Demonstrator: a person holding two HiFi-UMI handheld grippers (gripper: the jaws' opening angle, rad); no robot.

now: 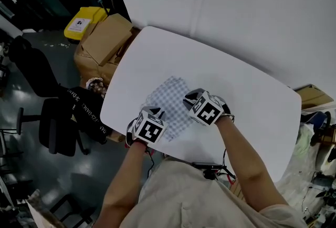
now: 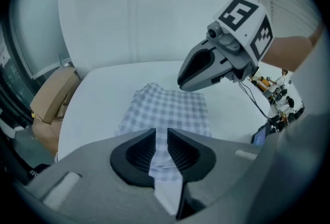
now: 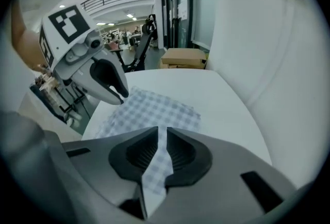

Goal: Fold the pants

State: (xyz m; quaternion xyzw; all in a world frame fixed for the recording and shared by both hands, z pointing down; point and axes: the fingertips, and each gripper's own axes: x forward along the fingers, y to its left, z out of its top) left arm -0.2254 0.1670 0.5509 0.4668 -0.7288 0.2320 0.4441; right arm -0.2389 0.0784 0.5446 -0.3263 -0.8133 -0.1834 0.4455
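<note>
- Left gripper (image 2: 161,152) closest in: jaws nearly together, clamped on a strip of checked cloth that runs up between the ribbed pads.
- Right gripper (image 3: 161,152) is the same: jaws pinched on the checked fabric, with a fold of it hanging through the gap.
- Both sit side by side at the near edge of the checked pants (image 1: 170,100), left on the near-left corner and right on the near-right, each angled steeply down.
- Pants lie on the white table (image 1: 252,90), already a compact rectangle. The far part is flat on the top, and the near edge rises into the two grips.
- Step in hand, judged: mid-fold, near edge taken by both grippers, not yet carried over.
- Next move calls for both grippers travelling together, away from the person, keeping the edge taut and level. The held edge then goes down on the far edge, corners matched, and only then do the jaws open.
- Risk: uneven travel skews the fold, or the lower layer gets dragged.
- Beyond the table: cardboard box (image 1: 107,38), yellow bin (image 1: 84,22) and black office chair (image 1: 58,122) on the floor. None is involved.
</note>
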